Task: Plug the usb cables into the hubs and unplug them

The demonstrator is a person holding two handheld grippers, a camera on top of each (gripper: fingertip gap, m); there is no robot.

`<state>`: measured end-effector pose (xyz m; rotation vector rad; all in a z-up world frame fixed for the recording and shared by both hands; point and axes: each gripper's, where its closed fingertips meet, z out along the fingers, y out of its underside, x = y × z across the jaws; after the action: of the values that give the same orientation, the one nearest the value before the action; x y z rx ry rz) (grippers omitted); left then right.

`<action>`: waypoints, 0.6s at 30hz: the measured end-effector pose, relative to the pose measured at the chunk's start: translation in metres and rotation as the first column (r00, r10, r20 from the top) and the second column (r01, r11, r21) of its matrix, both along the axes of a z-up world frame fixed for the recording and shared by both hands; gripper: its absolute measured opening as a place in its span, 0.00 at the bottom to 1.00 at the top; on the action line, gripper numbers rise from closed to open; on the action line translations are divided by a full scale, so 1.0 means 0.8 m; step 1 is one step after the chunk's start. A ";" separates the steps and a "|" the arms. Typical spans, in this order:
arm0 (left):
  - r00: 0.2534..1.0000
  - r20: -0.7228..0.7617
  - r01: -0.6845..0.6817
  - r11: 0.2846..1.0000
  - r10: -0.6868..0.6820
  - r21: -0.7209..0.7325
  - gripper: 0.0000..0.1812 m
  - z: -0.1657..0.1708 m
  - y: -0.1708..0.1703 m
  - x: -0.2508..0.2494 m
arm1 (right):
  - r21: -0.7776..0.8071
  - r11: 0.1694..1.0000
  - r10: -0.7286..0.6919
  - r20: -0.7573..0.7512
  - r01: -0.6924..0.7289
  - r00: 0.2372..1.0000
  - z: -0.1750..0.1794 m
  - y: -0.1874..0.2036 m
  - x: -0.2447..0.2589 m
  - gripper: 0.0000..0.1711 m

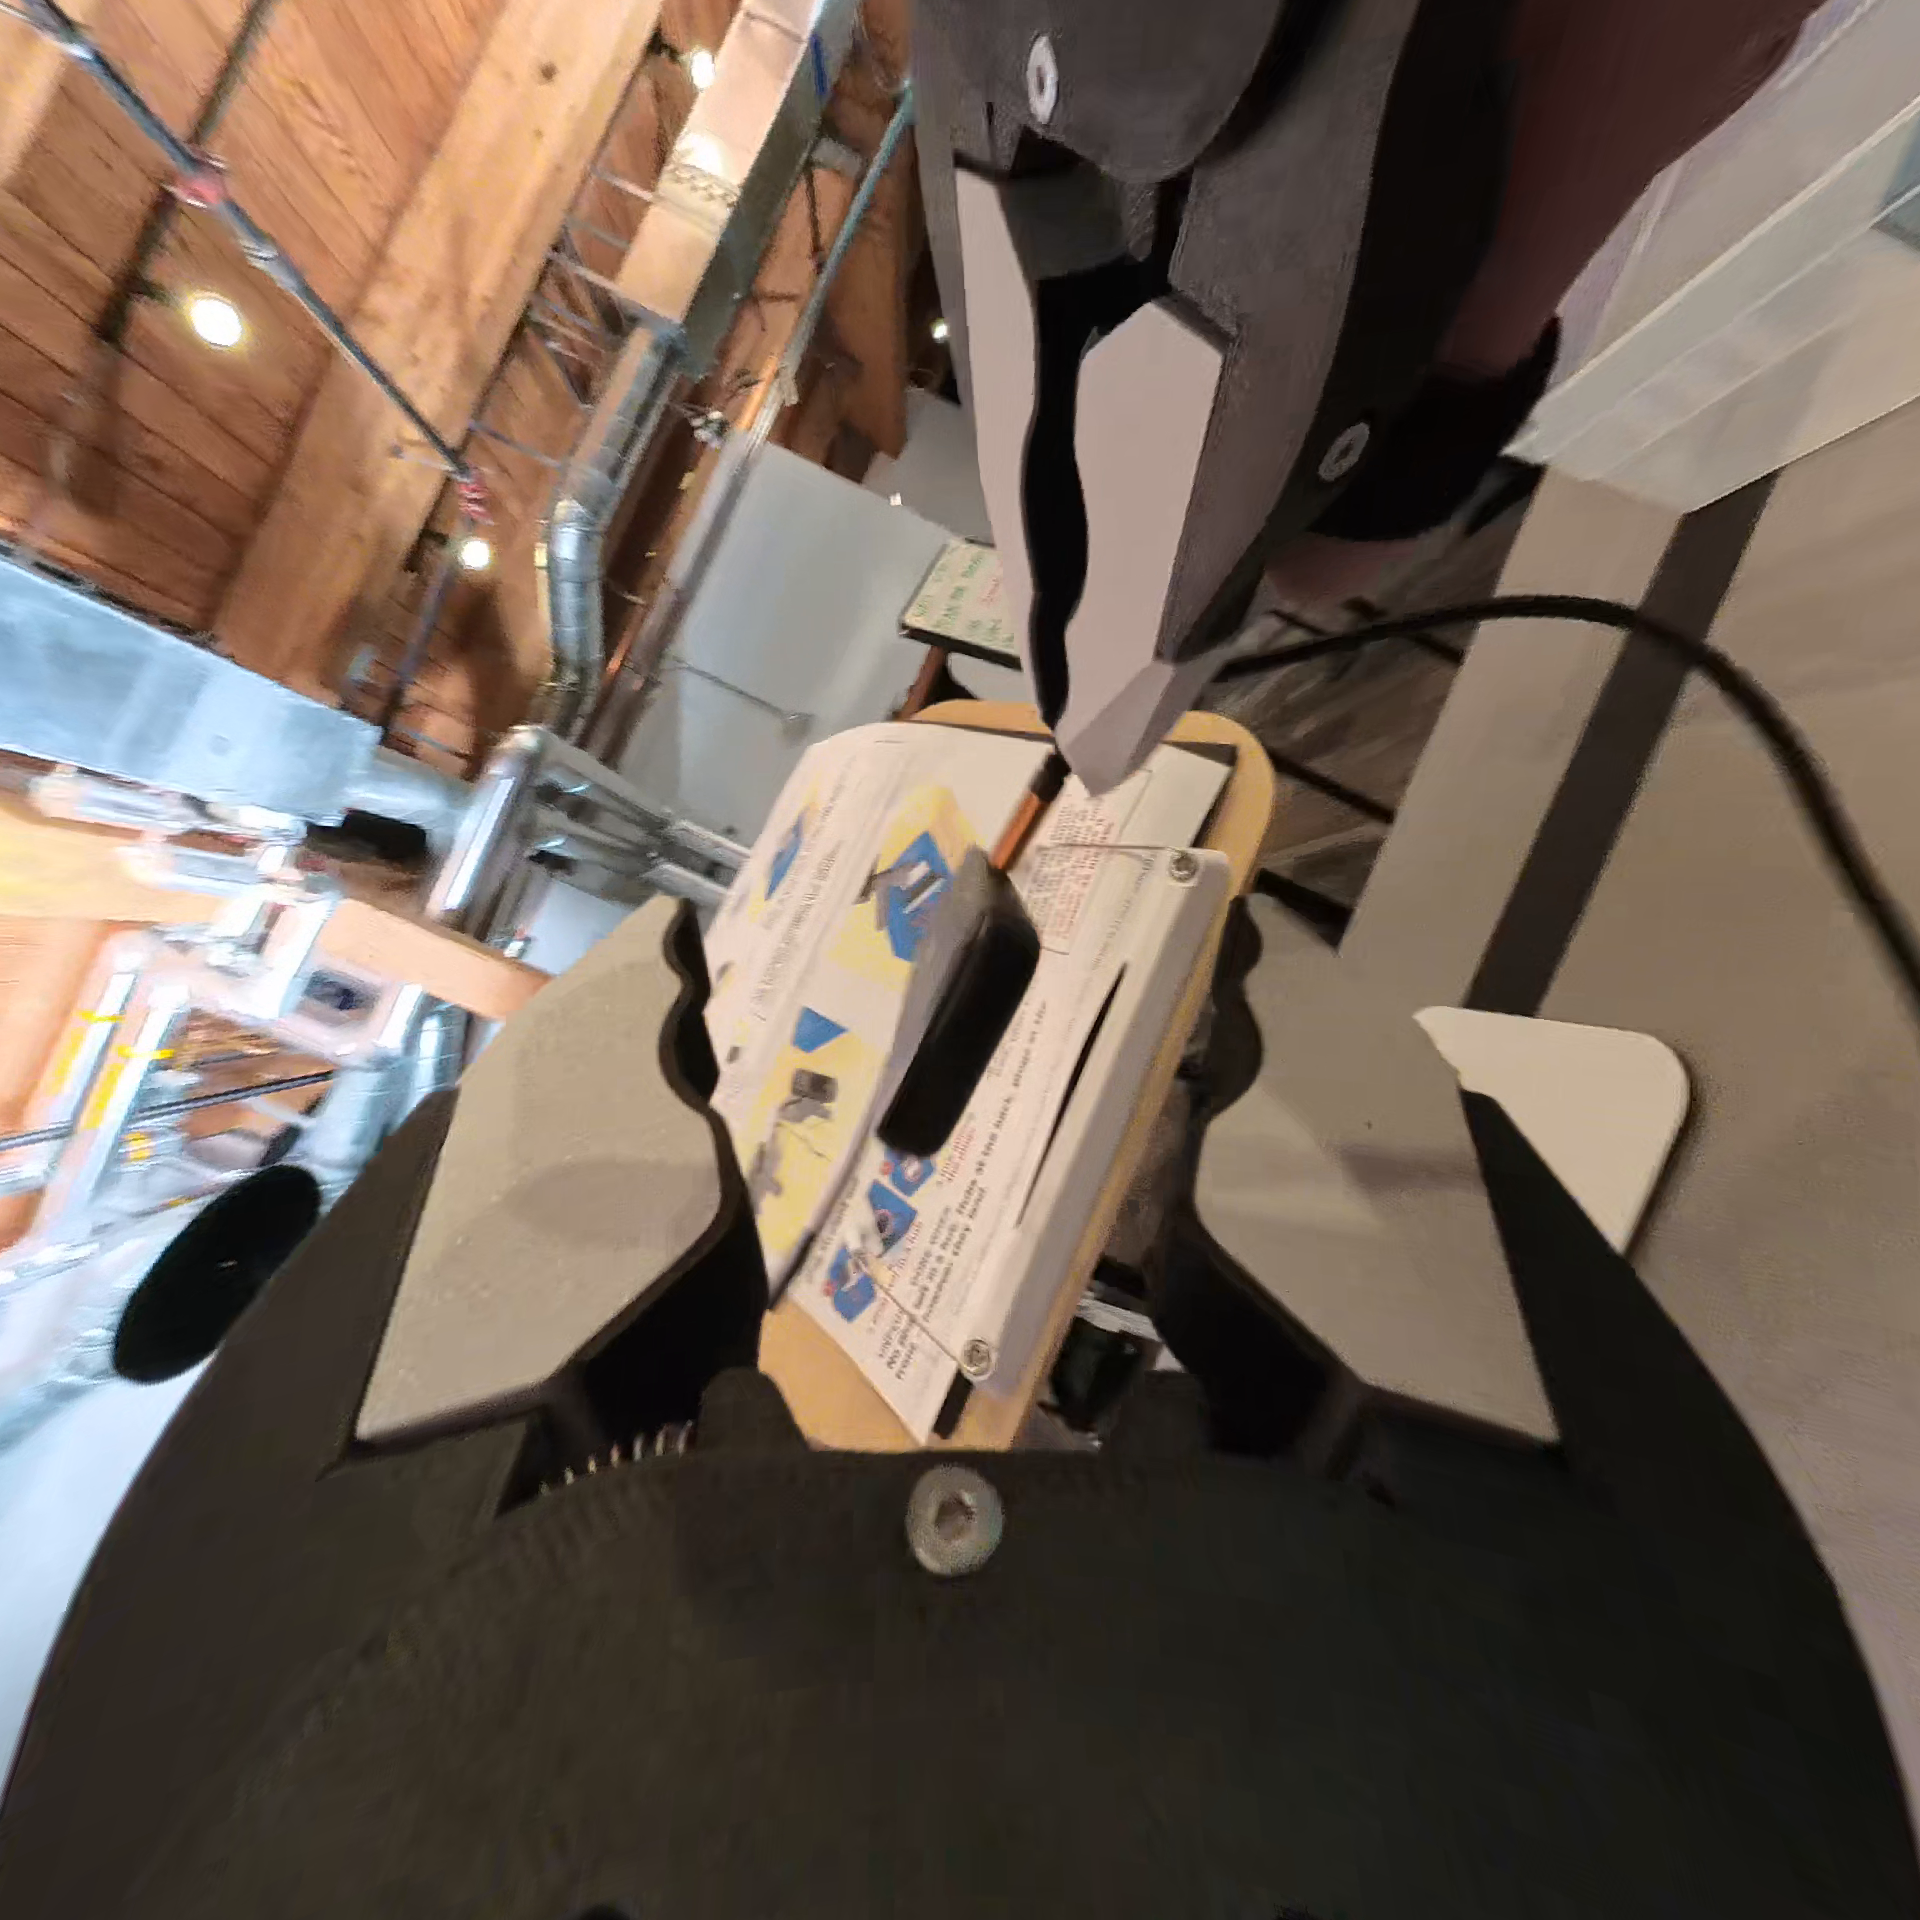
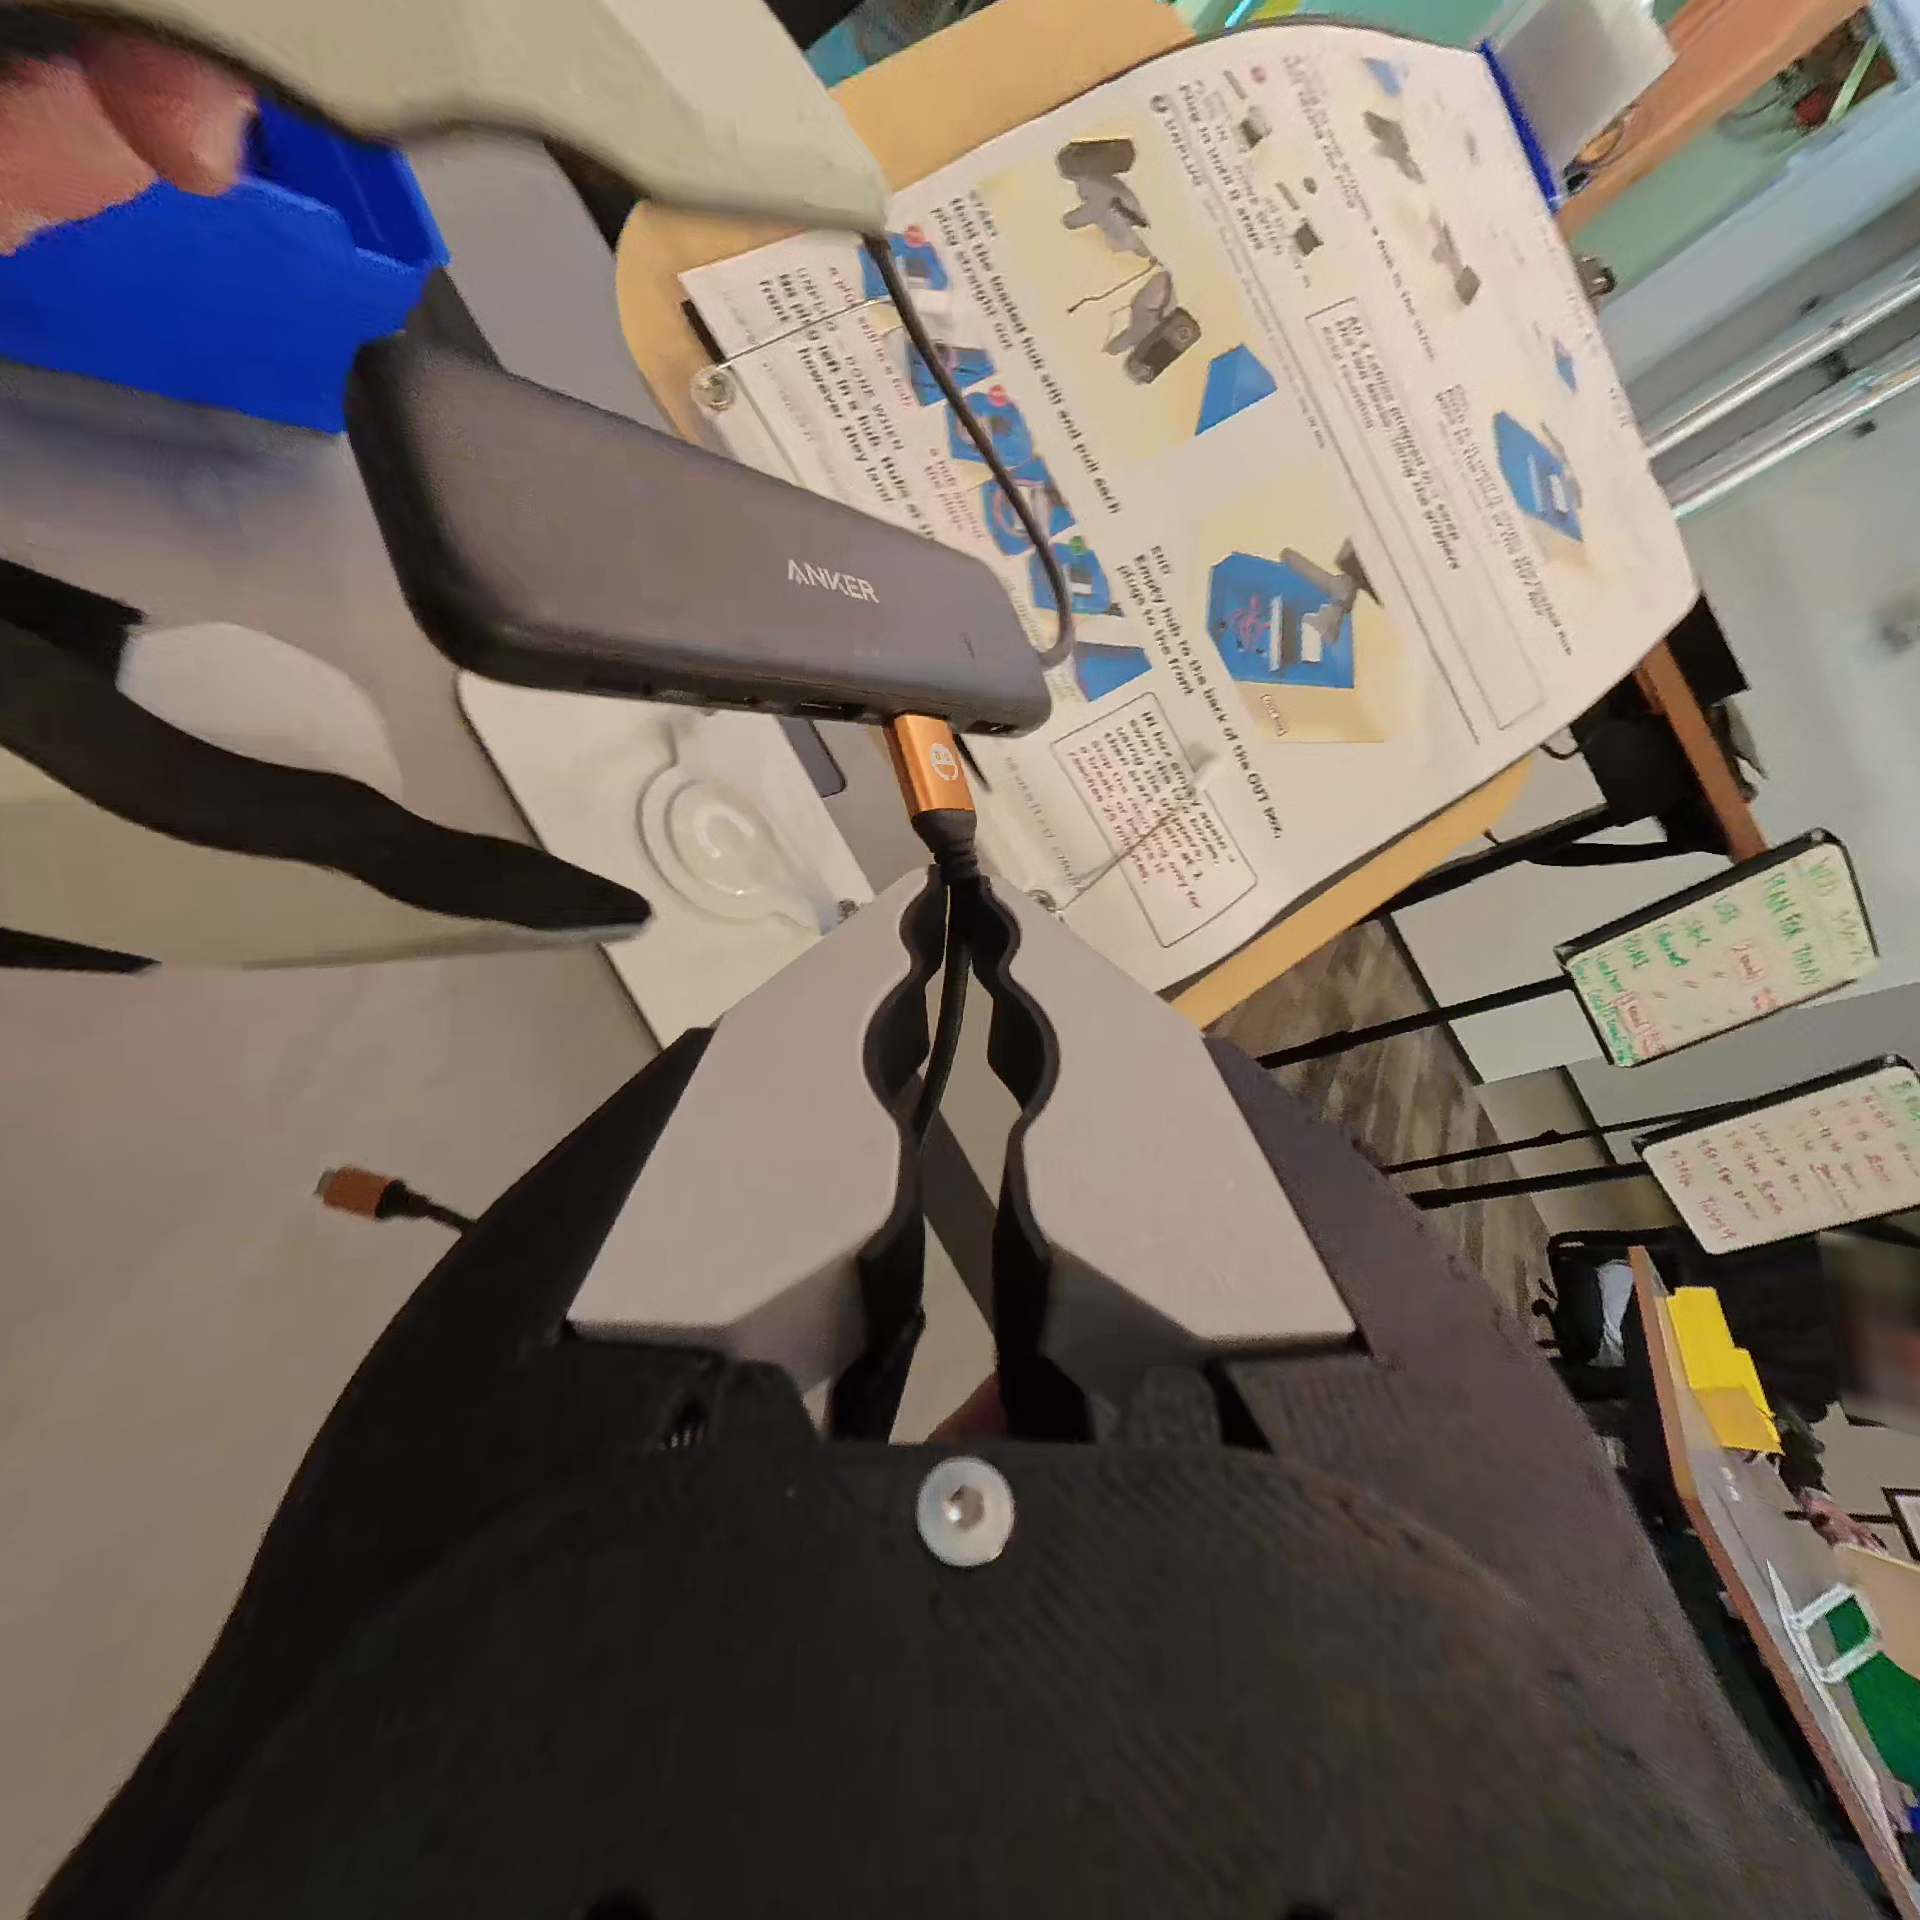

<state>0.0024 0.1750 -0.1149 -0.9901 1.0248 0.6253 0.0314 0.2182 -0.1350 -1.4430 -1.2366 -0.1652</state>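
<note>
The orange plug is seated in the grey hub, held aloft above the worktop – the right gripper is pinched on its cable, the left gripper is spread wide – so extraction is judged outstanding.

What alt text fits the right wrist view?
The right gripper, shut on a black cable, holds its orange-shelled USB plug seated in a dark grey slab-shaped hub in mid-air, above a printed instruction sheet.
</note>
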 end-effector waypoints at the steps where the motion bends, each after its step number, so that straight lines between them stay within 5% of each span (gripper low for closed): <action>1: 1.000 -0.026 0.000 1.000 0.000 0.013 0.48 -0.002 -0.001 0.006 | -0.011 1.000 0.015 0.016 -0.015 1.000 -0.002 -0.004 -0.003 0.01; 9: 0.988 -0.091 -0.124 0.992 0.122 -0.008 0.29 -0.023 0.022 -0.016 | -0.078 0.996 0.052 0.080 -0.046 0.995 -0.013 -0.022 -0.011 0.01; 13: 0.988 -0.105 -0.113 0.993 0.110 -0.016 0.10 -0.029 0.024 -0.017 | -0.076 0.995 0.079 0.090 -0.072 0.993 -0.012 -0.028 -0.015 0.01; 18: 0.989 -0.078 -0.130 0.990 0.126 -0.051 0.10 -0.030 0.026 -0.020 | -0.046 0.995 0.094 0.074 -0.090 0.993 -0.009 -0.025 -0.018 0.02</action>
<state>-0.0137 0.1961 -0.1393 -1.0953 1.0548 0.7471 0.0167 0.1984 -0.1426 -1.4242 -1.3738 -0.1332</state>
